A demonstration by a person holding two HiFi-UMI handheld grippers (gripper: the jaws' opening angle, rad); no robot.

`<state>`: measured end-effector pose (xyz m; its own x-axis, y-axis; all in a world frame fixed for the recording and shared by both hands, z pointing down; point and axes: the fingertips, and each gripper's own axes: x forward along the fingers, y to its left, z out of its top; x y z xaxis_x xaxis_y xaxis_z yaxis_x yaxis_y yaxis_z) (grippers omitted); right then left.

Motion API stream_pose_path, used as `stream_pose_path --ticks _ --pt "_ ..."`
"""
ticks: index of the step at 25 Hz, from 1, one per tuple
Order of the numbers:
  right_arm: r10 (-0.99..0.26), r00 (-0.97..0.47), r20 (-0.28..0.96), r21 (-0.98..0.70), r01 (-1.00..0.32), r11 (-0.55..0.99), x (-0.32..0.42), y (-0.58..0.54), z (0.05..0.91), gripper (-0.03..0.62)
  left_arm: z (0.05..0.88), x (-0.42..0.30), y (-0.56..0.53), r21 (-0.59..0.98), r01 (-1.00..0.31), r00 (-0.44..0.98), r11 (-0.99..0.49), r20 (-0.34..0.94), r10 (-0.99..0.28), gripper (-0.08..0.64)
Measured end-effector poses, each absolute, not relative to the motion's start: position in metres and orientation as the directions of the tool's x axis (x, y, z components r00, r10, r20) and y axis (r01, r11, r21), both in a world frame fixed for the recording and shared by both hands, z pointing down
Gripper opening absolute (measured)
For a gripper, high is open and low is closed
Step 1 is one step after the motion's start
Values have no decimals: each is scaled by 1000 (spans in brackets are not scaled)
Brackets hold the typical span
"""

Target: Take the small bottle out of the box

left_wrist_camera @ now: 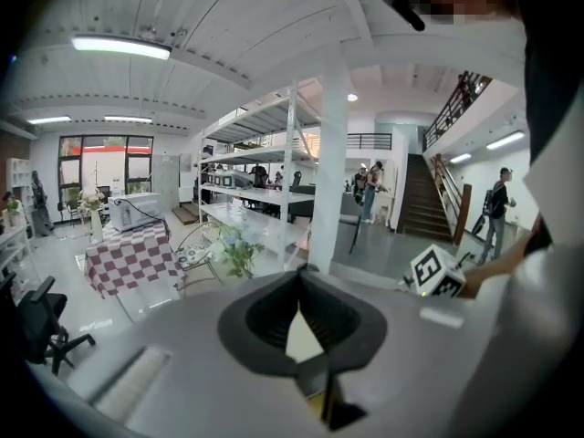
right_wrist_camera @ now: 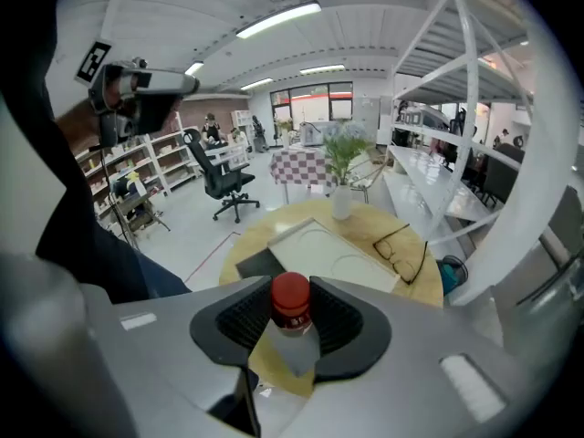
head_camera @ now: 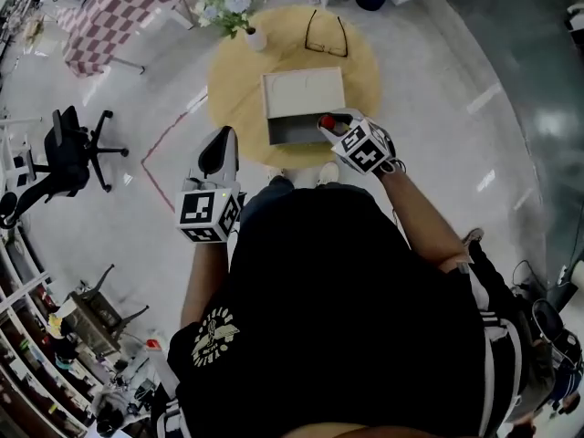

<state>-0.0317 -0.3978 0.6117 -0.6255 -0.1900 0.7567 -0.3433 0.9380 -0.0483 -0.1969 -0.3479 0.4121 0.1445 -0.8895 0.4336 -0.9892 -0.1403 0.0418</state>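
The right gripper (right_wrist_camera: pixel 290 292) is clamped on the small bottle (right_wrist_camera: pixel 294 336) at the box's (head_camera: pixel 301 94) five o'clock corner, seemingly already lifted clear (left gripper (left_wrist_camera: pixel 299 276) closed, empty, at eight o'clock), so only setting down remains

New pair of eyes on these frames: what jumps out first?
The red-capped small bottle, clamped in the right tongs by the near right corner of the open box. Next, the round yellow table under them, with glasses and a vase of flowers at its far side. The left tongs hang shut and empty at its near left edge.
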Motion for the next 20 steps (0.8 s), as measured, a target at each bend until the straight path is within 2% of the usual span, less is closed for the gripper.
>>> stream_pose_path --ticks 7,20 --pt "-310 -528 790 -24 -532 846 -34 -406 678 140 417 -248 -362 60 -984 175 -165 439 -881 0" --pt "-431 -428 794 2 -708 706 -41 -410 716 141 419 -274 -417 75 -926 366 -370 416 -832 0"
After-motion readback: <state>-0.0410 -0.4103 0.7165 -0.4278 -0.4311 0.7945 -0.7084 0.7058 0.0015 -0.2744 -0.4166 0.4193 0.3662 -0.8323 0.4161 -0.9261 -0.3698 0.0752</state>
